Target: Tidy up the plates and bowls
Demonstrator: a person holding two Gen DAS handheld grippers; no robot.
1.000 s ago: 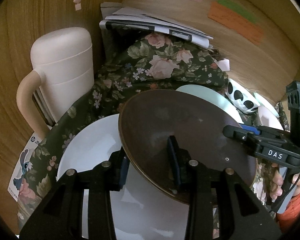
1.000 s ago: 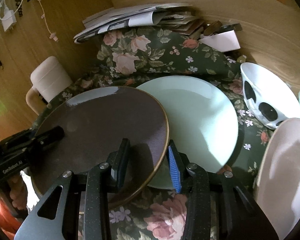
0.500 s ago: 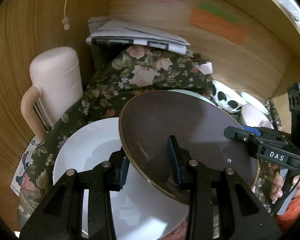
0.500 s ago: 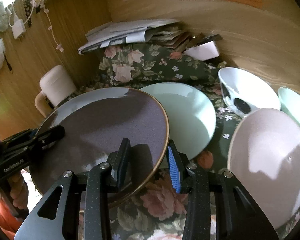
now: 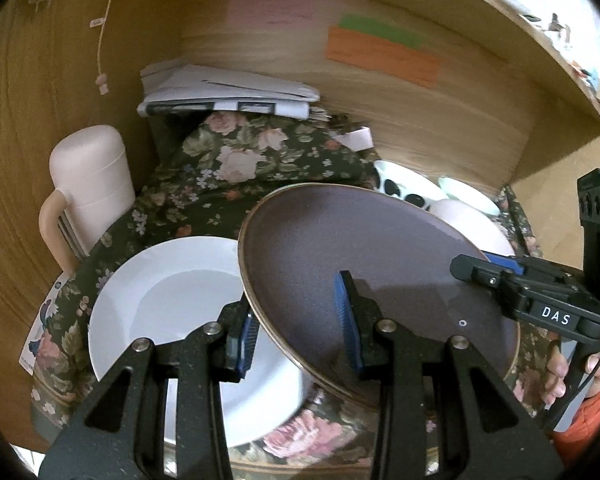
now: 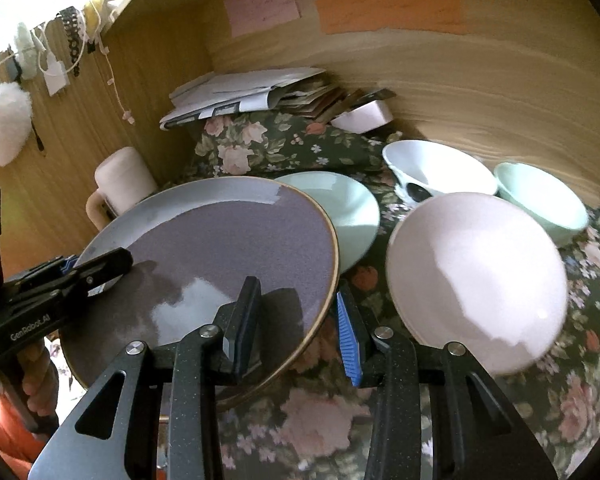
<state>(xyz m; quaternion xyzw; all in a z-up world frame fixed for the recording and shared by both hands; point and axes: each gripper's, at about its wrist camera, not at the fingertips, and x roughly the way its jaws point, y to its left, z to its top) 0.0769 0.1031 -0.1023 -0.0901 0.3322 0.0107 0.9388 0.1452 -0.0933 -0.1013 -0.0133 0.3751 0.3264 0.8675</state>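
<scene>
Lifted higher than a second ago, the brown plate (image 5: 364, 256) now hangs tilted above the floral-clothed worktop (image 6: 332, 432), clear of the white plate (image 5: 172, 304) and mint plate (image 6: 340, 204). The left gripper (image 5: 298, 332) and right gripper (image 6: 296, 320) each clamp fingers on opposite rims. Its matte, speckled face has a thin golden edge.

The held plate (image 5: 364, 264) is matte purple-brown with a gold-brown rim. The plate (image 5: 168, 304) left of it is white; another plate (image 6: 348, 208) is pale mint. The cloth (image 6: 332, 432) is dark green with pink roses. The mug (image 5: 92, 184) is pale pink.
</scene>
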